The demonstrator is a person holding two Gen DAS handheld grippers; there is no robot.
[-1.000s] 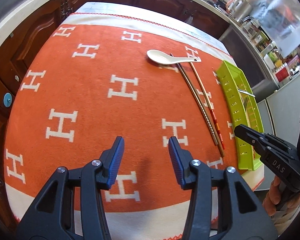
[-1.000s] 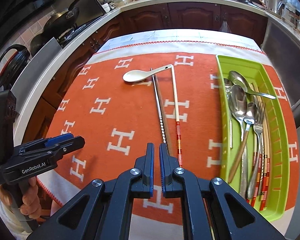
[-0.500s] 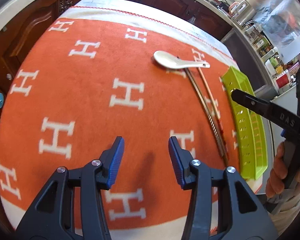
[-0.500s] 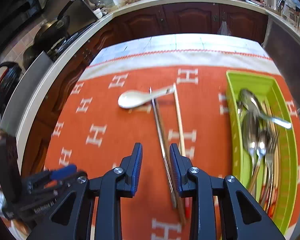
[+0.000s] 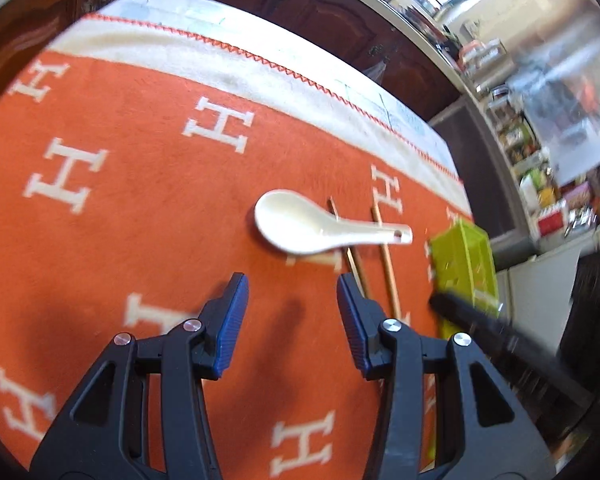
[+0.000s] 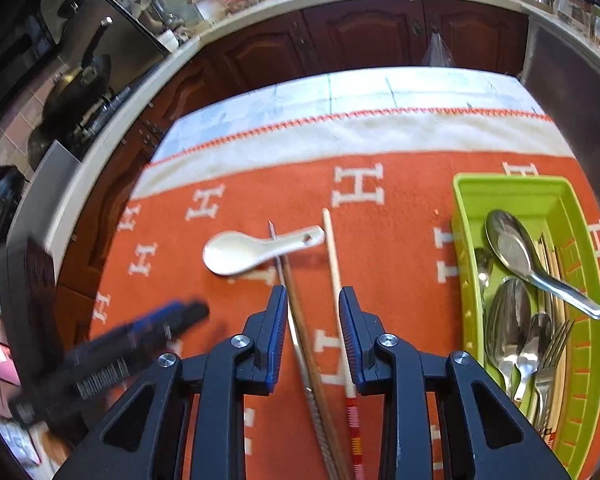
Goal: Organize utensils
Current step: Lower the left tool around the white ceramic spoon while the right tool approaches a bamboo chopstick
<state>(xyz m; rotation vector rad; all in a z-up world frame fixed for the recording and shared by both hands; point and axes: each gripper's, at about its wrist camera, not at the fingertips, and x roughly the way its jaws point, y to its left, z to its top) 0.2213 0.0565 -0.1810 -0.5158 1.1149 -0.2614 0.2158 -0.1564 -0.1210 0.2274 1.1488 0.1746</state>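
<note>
utensils: white spoon [image 6: 256, 251] across chopsticks [image 6: 334, 268] on orange cloth [image 6: 396, 236]; others in green tray [image 6: 580, 280]
right gripper [image 6: 313, 334]: jaws apart, just closing, astride chopsticks, untouched
left gripper [image 5: 292, 320]: jaws open, empty
hidden: chopstick ends

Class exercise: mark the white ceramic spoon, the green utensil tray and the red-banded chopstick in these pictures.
white ceramic spoon [image 6: 236, 254]: right wrist view, on its bowl.
green utensil tray [image 6: 508, 186]: right wrist view, on its far rim.
red-banded chopstick [image 6: 333, 264]: right wrist view, on its plain shaft.
</note>
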